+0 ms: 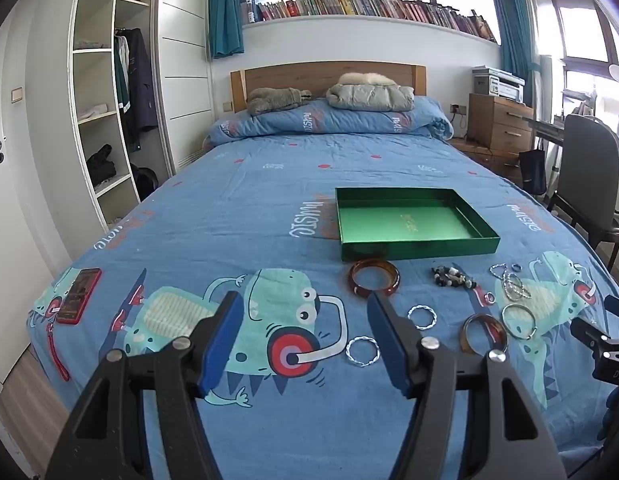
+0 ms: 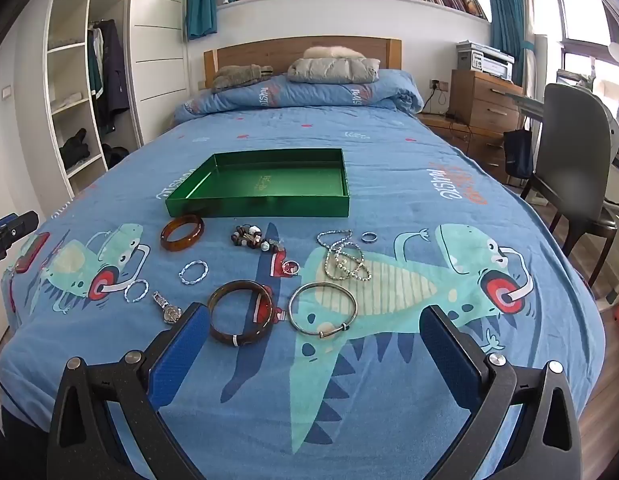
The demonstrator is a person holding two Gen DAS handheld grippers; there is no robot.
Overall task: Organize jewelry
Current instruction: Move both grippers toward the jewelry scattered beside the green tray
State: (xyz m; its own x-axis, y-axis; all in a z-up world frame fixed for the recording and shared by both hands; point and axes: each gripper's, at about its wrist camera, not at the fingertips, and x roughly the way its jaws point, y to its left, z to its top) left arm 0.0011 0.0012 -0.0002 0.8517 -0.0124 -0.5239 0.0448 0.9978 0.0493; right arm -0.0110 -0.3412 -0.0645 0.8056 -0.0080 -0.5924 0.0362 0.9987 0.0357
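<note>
Empty shiny green tray [image 2: 261, 204], 2 amber bangles [image 2: 182, 232], silver bracelets, both tongs [image 2: 317, 344] wide, holding nothing

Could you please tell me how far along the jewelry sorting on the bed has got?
Nothing looks done yet: the green tray holds no jewelry. Nothing is in hand either; the left gripper and right gripper are both open over the bedspread. Everything is left: the amber bangles, silver bangle, twisted rings, bead bracelet, chain and watch all lie before the tray.
</note>
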